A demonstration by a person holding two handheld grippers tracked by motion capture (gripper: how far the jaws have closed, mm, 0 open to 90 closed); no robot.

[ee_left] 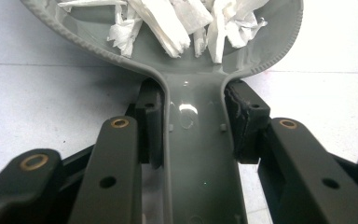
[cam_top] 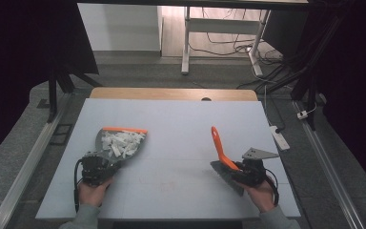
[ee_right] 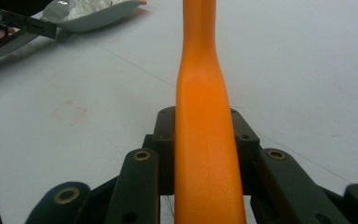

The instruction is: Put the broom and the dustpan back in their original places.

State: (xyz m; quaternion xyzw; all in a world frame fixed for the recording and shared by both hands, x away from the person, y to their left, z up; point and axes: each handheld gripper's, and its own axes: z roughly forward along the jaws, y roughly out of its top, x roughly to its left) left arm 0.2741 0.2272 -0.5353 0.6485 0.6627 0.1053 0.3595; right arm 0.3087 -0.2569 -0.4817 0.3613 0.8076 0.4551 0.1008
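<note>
The left tool (cam_top: 96,168) is clamped on the grey handle of a dustpan (cam_top: 122,144) — its jaws press both sides of the handle in the left gripper view. The pan lies on the surface (cam_top: 181,119) at the left, holding white paper scraps (cam_top: 121,142), orange edge facing away. The right tool (cam_top: 248,172) is clamped on a brush (cam_top: 221,155) — orange handle pointing up and away, grey bristles near the surface's front.

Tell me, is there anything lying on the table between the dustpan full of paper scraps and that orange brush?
Nothing. In the high view, the stretch of table between the dustpan and the orange brush is bare.
</note>
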